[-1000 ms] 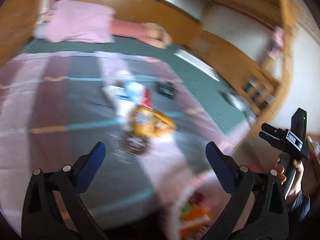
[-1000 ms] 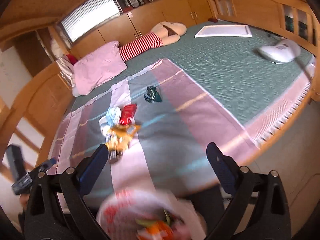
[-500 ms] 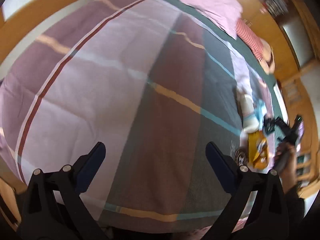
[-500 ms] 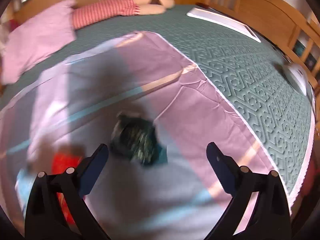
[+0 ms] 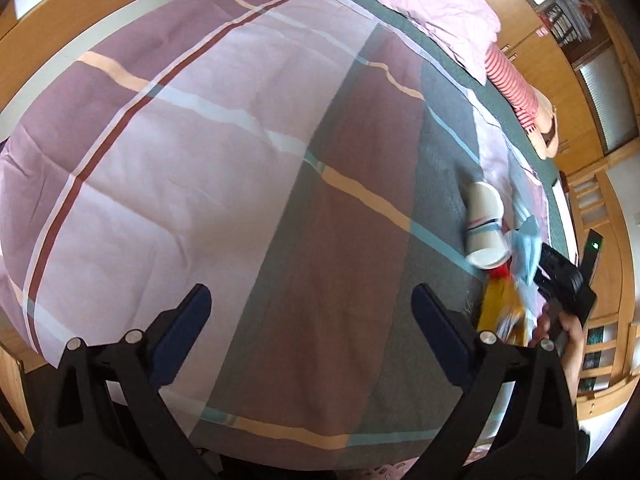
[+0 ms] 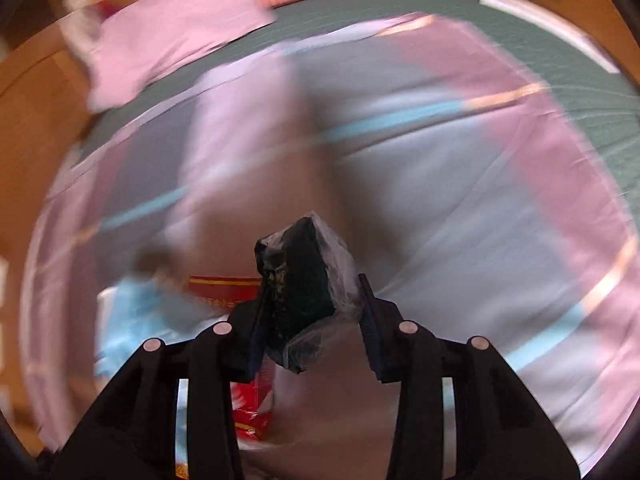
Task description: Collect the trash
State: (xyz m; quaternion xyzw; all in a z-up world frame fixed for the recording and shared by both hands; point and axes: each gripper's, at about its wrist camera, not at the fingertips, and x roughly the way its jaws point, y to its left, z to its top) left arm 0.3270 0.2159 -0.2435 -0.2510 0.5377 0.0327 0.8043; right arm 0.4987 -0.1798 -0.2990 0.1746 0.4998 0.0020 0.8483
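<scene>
The right gripper (image 6: 310, 320) is closing on the dark crumpled wrapper (image 6: 306, 280) above the striped bedspread (image 6: 460, 200); the slick film is risking a slip if the pads are catching only an edge; the left gripper (image 5: 310, 328) is hanging spread and empty.

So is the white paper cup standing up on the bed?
No, the white paper cup lies on its side on the striped bedspread.
</scene>
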